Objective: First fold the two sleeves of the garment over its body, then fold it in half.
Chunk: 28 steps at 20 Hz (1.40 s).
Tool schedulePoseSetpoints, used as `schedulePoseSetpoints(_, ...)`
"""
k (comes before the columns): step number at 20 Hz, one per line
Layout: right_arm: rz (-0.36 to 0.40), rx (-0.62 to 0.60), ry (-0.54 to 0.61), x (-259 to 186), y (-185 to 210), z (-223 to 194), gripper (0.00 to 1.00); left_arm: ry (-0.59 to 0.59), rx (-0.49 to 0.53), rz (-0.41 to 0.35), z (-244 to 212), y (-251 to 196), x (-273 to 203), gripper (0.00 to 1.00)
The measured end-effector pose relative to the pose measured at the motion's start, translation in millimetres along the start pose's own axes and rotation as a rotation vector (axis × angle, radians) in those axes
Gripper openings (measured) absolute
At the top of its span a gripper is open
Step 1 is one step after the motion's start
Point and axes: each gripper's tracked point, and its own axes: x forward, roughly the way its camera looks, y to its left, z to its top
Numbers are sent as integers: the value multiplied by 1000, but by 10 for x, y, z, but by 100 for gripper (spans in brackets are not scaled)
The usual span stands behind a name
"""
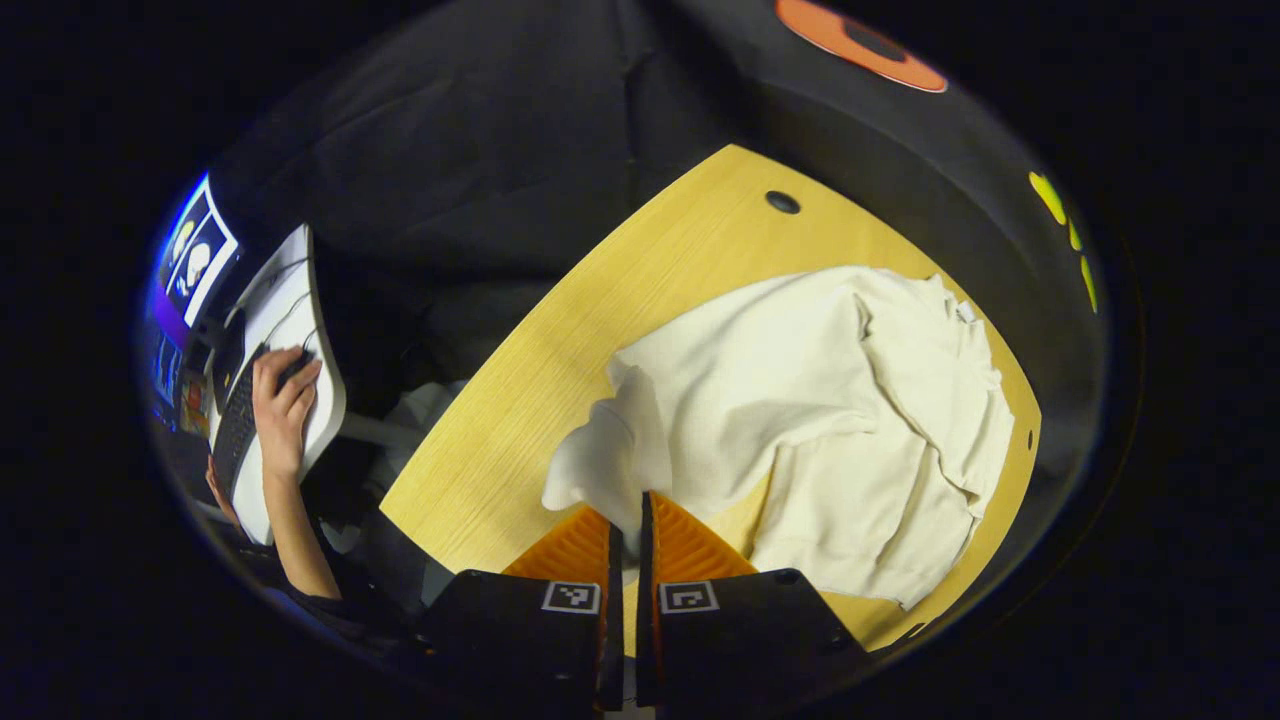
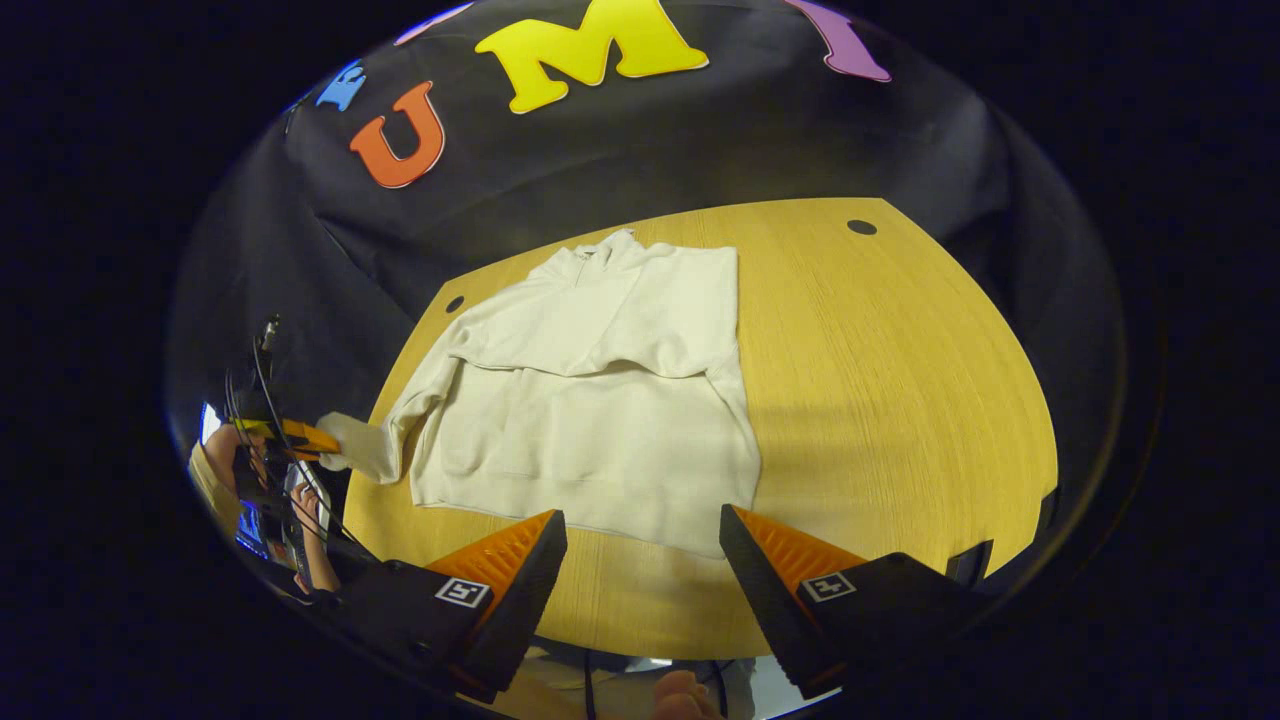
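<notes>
Garment (image 2: 600,400) x1 on table (image 2: 880,400), L gripper (image 1: 628,520) pinching 1 cuff (image 1: 600,460)

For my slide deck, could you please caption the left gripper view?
Left gripper shut on the sweatshirt sleeve cuff, lifted above the wooden table.

Left gripper view: the sleeve (image 1: 610,455) cuff end is hidden between the jaws at 6 o'clock. Monitor (image 1: 195,262) content at 9 o'clock is too small to resolve.
</notes>
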Motion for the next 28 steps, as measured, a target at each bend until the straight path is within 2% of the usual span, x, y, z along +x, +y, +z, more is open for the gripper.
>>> schedulePoseSetpoints(2, 5, 12, -1, 28, 3, 56, 96, -42, 61, -52, 249, -439, -179, 8)
schedulePoseSetpoints(3, 6, 16, -1, 46, 2, 94, 92, -63, 95, -70, 370, -640, -267, 8)
schedulePoseSetpoints(4, 6, 17, -5, 51, 1, 124, 96, -80, 119, -88, 490, -868, -331, 7)
schedulePoseSetpoints(6, 4, 24, -15, 71, -15, 221, 96, -99, 136, -142, 667, -1296, -433, 8)
schedulePoseSetpoints(7, -1, 32, -22, 77, -26, 276, 92, -109, 149, -162, 758, -1534, -489, 7)
schedulePoseSetpoints(11, -24, 80, -49, 65, -107, 461, 93, -133, 204, -255, 1098, -2530, -583, 7)
schedulePoseSetpoints(12, -36, 85, -55, 55, -148, 493, 96, -133, 228, -270, 1139, -2768, -596, 8)
schedulePoseSetpoints(13, -49, 89, -59, 40, -193, 520, 93, -132, 255, -283, 1166, -2999, -605, 7)
schedulePoseSetpoints(16, -83, 112, -74, -33, -309, 547, 92, -103, 310, -340, 1138, -3700, -625, 8)
schedulePoseSetpoints(18, -103, 133, -85, -77, -370, 543, 96, -81, 353, -369, 1091, -4136, -627, 7)
schedulePoseSetpoints(19, -116, 146, -90, -92, -411, 533, 93, -67, 371, -385, 1058, -4353, -629, 7)
schedulePoseSetpoints(20, -123, 161, -91, -100, -435, 515, 96, -53, 385, -402, 1021, -4575, -633, 7)
schedulePoseSetpoints(21, -132, 169, -89, -107, -442, 495, 92, -37, 402, -417, 975, -4799, -637, 8)
schedulePoseSetpoints(22, -145, 171, -89, -110, -472, 479, 93, -27, 423, -426, 933, -5018, -645, 8)
schedulePoseSetpoints(23, -156, 171, -89, -120, -501, 463, 92, -13, 438, -442, 877, -5255, -654, 15)
schedulePoseSetpoints(24, -165, 170, -89, -135, -521, 434, 93, 7, 454, -457, 805, -5498, -665, 8)
schedulePoseSetpoints(25, -173, 172, -89, -138, -550, 402, 96, 21, 475, -468, 739, -5740, -672, 7)
schedulePoseSetpoints(28, -180, 220, -78, -149, -650, 274, 93, 57, 539, -474, 538, -6432, -653, 8)
